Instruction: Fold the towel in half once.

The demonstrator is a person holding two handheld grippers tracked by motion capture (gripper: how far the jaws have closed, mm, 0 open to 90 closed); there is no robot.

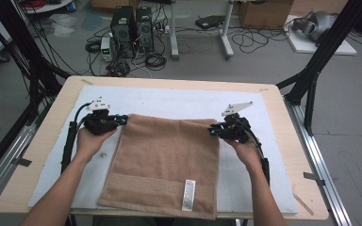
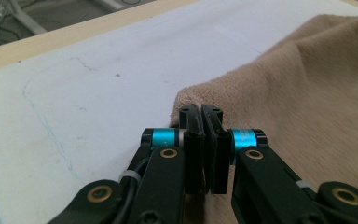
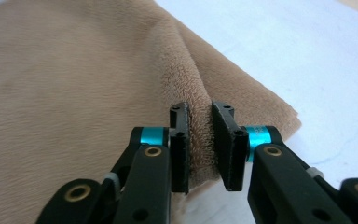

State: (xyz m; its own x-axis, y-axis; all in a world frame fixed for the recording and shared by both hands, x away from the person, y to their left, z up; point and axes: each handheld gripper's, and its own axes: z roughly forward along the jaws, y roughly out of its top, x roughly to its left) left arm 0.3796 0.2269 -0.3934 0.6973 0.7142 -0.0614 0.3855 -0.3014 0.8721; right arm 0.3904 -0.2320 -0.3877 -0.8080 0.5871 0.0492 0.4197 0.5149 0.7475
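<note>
clearly the work in hand is folding the tan towel (image 1: 165, 162), which lies flat on the white mat (image 1: 264, 155) covering the wooden worktop (image 1: 45, 136), its near hem running along the front edge. each hand has taken one far corner: the left tool (image 1: 122, 119) sits at the towel's far left corner, and in the left gripper view its jaws stand pressed nearly together with the corner's edge seeming pinched just ahead of them, so i judge it closed on the towel. the right tool (image 1: 213, 131) is at the far right corner, and in the right gripper view a raised ridge of terry loops sits squeezed between the two pads, so it is gripping the towel there. holding both far corners at once, well apart and at about the same distance up the worktop, looks meant to keep that edge taut and straight, so the cloth can be carried over evenly towards the near hem rather than bunching to one side. the towel itself is soft, thick pile, slightly rumpled at both gripped corners and smooth elsewhere; a woven band crosses it near the front, and a white care label (image 1: 188, 195) lies on top close to the near right corner. it should drape limply once lifted.
</note>
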